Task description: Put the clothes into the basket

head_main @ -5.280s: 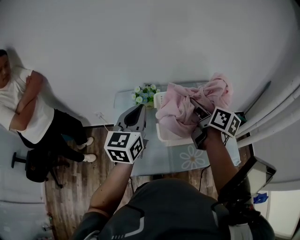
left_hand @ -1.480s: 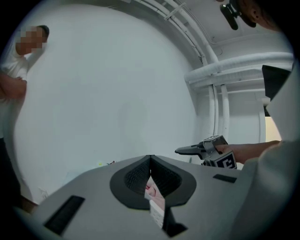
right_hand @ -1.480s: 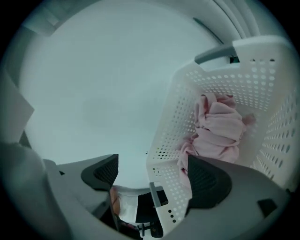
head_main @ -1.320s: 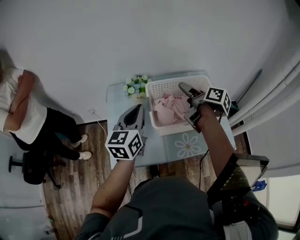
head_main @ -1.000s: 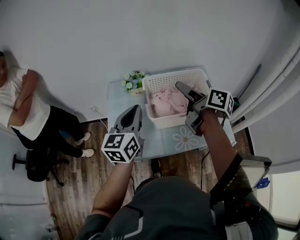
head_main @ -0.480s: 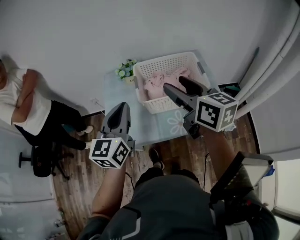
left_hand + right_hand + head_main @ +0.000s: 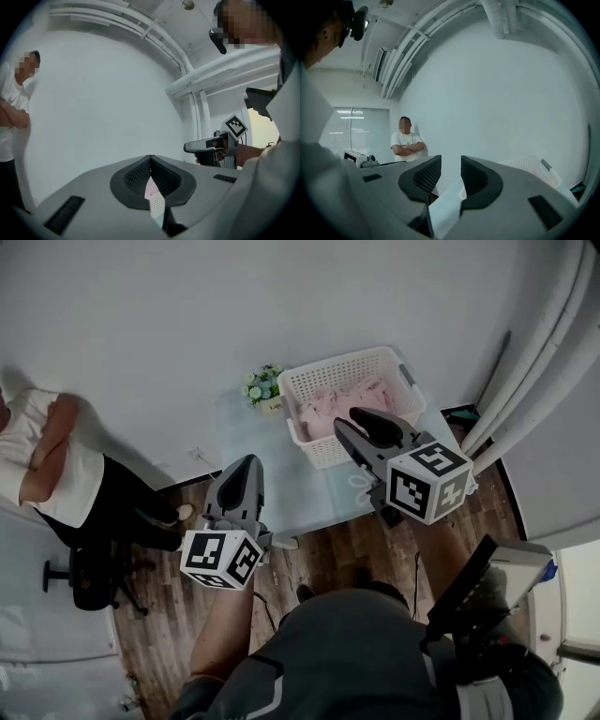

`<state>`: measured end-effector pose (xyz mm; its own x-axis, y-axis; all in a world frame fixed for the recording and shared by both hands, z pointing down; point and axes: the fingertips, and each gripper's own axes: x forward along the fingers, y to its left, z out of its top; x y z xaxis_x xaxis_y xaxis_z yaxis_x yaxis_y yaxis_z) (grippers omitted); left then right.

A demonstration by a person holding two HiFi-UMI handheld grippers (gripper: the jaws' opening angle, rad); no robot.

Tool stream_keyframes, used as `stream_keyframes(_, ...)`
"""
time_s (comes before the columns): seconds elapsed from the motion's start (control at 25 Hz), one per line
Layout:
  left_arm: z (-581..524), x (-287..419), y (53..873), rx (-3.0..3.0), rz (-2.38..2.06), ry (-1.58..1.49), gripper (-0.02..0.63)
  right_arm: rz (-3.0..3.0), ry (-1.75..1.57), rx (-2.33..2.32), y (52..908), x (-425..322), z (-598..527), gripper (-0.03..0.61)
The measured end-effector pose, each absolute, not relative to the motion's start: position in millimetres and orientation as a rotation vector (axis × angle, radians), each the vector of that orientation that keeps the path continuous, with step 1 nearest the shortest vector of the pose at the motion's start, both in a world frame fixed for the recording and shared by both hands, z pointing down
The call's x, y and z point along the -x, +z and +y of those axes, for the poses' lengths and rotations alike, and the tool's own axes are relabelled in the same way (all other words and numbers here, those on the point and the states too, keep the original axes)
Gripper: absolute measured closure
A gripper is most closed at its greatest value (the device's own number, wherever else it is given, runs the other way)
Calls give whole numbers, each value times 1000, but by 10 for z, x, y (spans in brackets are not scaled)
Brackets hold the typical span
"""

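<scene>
Grey two-jaw grippers, two in number, lay nearest the head camera, each carrying one black-and-white marker cube (image 7: 220,559). The jaws of the left gripper (image 7: 246,465) were pressed together at the tips and clamped nothing. The jaws of the right gripper (image 7: 352,420) stood a narrow gap apart and were closing, the gap empty. Both were held in the air: the left appeared over the table's near-left edge, the right over the basket's near wall.

Beneath them stood one table (image 7: 281,493) with a pale, glassy top. On it sat one white perforated basket (image 7: 323,451). Its long axis ran left to right across the head view, rising slightly to the right, with a grey handle (image 7: 405,376) at the right-hand end. The clothes (image 7: 342,399) lay inside the basket as one crumpled pink heap; the pieces could not be counted and showed no clear long axis. One small bunch of white and green flowers (image 7: 262,385) stood just beside the basket's far-left corner.

Farther off, a wood-plank floor (image 7: 319,554) carried one black chair (image 7: 80,577). One person (image 7: 42,460) in a white shirt and dark trousers stood with arms folded against the plain white wall (image 7: 187,306), well apart from the table. White pipes (image 7: 539,343) ran along the right side of the room.
</scene>
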<state>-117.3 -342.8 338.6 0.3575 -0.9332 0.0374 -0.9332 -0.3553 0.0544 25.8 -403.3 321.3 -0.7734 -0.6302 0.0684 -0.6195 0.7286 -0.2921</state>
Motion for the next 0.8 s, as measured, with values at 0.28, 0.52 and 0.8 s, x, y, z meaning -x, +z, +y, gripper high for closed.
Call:
stream_keyframes(0.28, -3260, 1547, 3334, -2571, -1713, -16, 604, 2839, -424, 1195, 3131, -42, -3845, 523)
stream_keyframes(0.52, -3203, 1742, 3332, -2582, -1687, -60, 605, 2840, -364, 1266, 3094, 95, -3720, 554)
stream_keyframes(0.8, -3212, 1769, 3357, -2589, -1652, -71, 605, 2819, -347, 1310, 3059, 63, -3673, 565)
